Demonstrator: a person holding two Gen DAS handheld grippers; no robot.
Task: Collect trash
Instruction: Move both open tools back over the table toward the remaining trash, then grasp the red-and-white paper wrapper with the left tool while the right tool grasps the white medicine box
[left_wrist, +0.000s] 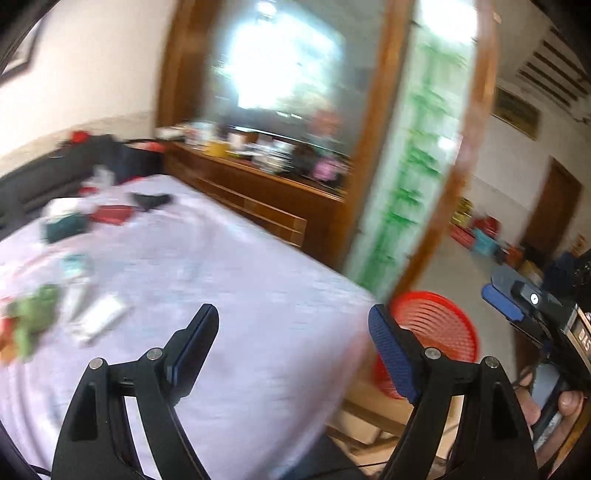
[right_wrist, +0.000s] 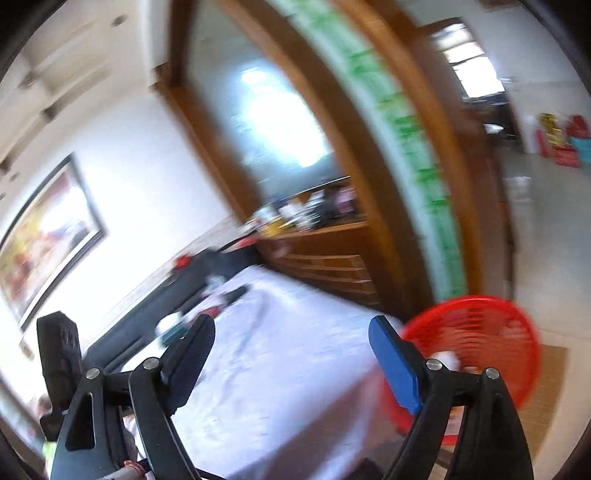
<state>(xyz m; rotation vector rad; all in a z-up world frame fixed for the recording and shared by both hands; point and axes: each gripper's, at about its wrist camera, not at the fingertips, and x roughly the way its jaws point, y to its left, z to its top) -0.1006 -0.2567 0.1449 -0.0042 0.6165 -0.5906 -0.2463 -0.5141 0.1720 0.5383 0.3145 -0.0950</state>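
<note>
A red mesh waste basket (left_wrist: 436, 325) stands on the floor past the right corner of a table under a pale lilac cloth (left_wrist: 229, 280); it also shows in the right wrist view (right_wrist: 480, 354) with something white inside. Scattered trash lies at the table's left: a green crumpled wrapper (left_wrist: 33, 317), a white packet (left_wrist: 99, 321), a red box (left_wrist: 110, 214), a dark green box (left_wrist: 64, 227). My left gripper (left_wrist: 291, 343) is open and empty above the cloth. My right gripper (right_wrist: 291, 347) is open and empty; it also shows in the left wrist view (left_wrist: 506, 299).
A wooden sideboard (left_wrist: 258, 188) with clutter runs along the table's far side, under a large mirror. A dark sofa (left_wrist: 55, 166) stands behind the table. A wooden door frame (left_wrist: 443, 184) rises beside the basket. Coloured boxes (left_wrist: 476, 232) sit on the far floor.
</note>
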